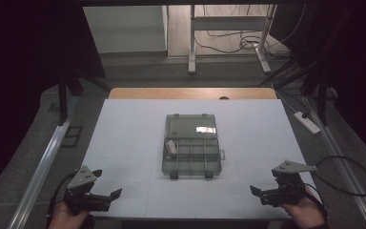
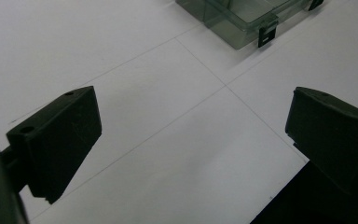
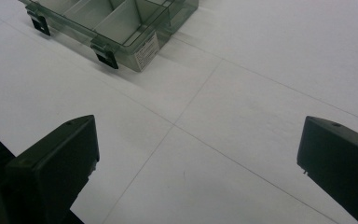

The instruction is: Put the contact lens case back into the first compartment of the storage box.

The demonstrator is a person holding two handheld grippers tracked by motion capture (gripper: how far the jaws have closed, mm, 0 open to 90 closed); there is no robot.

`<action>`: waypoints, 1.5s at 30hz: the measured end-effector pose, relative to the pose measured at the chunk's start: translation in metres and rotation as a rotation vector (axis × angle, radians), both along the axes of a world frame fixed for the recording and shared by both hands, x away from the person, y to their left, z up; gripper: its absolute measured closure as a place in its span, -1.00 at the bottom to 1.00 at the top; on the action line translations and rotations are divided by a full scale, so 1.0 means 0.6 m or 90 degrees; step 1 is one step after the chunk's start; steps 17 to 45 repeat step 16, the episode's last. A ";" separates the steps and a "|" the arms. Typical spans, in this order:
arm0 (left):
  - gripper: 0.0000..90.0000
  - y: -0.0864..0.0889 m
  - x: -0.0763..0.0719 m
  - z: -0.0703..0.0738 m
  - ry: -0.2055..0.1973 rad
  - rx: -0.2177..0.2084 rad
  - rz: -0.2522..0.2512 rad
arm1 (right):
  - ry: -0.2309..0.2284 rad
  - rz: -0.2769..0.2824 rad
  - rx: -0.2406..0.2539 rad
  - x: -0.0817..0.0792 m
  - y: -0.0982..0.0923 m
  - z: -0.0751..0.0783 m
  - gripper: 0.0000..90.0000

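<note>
Dead centre sits the box [image 1: 191, 145], a clear, grey-tinted plastic organiser lying open, its lid folded back flat on the far side and its tray split by dividers into small compartments. One far-left compartment holds a small pale item [image 1: 171, 147], too small to identify. Two dark latches hang off the near edge, and a white label [image 3: 147, 49] shows on the tray's side wall in the right gripper view. The box lies ahead of both tools, well apart from each, between them. The left gripper [image 1: 108, 184] hovers at the near left corner, jaws spread wide with nothing between them; the right gripper [image 1: 263, 181] mirrors it at the near right, likewise released and empty. Underneath, a white table [image 1: 128, 129] crossed by thin lines. Beyond it, grey floor, metal desk legs [image 1: 191, 43], loose cables [image 1: 238, 42], and a white power strip [image 1: 307, 122].
</note>
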State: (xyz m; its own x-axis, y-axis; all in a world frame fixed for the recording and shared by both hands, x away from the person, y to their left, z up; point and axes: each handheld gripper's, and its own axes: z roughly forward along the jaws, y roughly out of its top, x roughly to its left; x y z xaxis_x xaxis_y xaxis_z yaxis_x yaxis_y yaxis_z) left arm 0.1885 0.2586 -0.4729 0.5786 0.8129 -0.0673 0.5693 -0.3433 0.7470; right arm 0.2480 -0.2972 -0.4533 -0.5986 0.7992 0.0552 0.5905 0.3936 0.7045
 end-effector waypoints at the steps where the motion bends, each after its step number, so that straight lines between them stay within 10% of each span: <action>1: -0.92 0.000 0.000 0.000 0.000 0.001 0.000 | -0.003 -0.001 0.000 -0.001 -0.001 0.001 -1.00; 45: -0.92 -0.002 0.001 0.000 0.001 0.009 -0.002 | -0.001 -0.014 -0.024 -0.011 -0.014 0.004 -1.00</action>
